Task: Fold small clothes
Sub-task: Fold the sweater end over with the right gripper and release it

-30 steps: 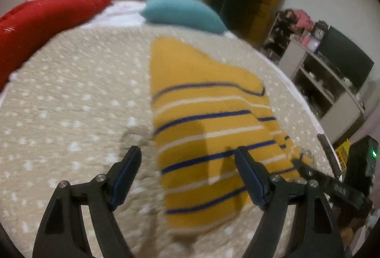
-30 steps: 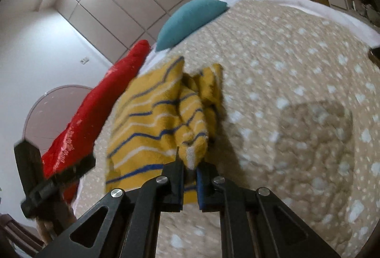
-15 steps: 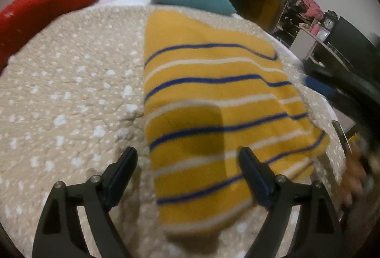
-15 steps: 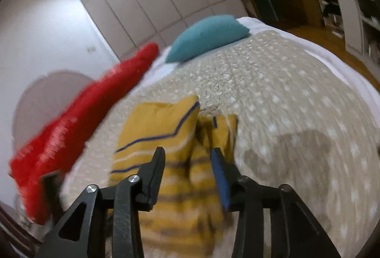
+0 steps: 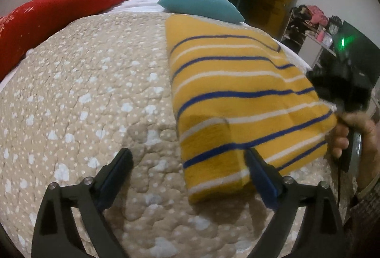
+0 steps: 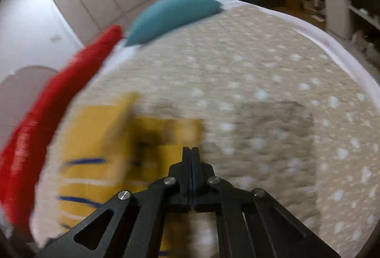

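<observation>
A yellow sweater [image 5: 237,96] with blue and white stripes lies folded on the beige dotted bedspread [image 5: 95,91]. My left gripper [image 5: 190,167] is open and empty, low over the bedspread at the sweater's near left corner. My right gripper [image 6: 191,151] is shut with nothing between its fingers. It hovers beside the sweater [image 6: 95,153], which is blurred in the right wrist view. In the left wrist view the right gripper's body [image 5: 342,84] and the hand holding it sit at the sweater's right edge.
A red pillow [image 5: 52,13] and a teal pillow [image 5: 201,4] lie at the head of the bed. A shelf unit with clutter [image 5: 315,27] stands beyond the bed's right edge. The bedspread's right edge [image 6: 344,51] drops off to the floor.
My right gripper let go of the sweater's sleeve, opened, then shut empty and pulled back. The sweater now lies flat and folded. My left gripper moved closer to it.
</observation>
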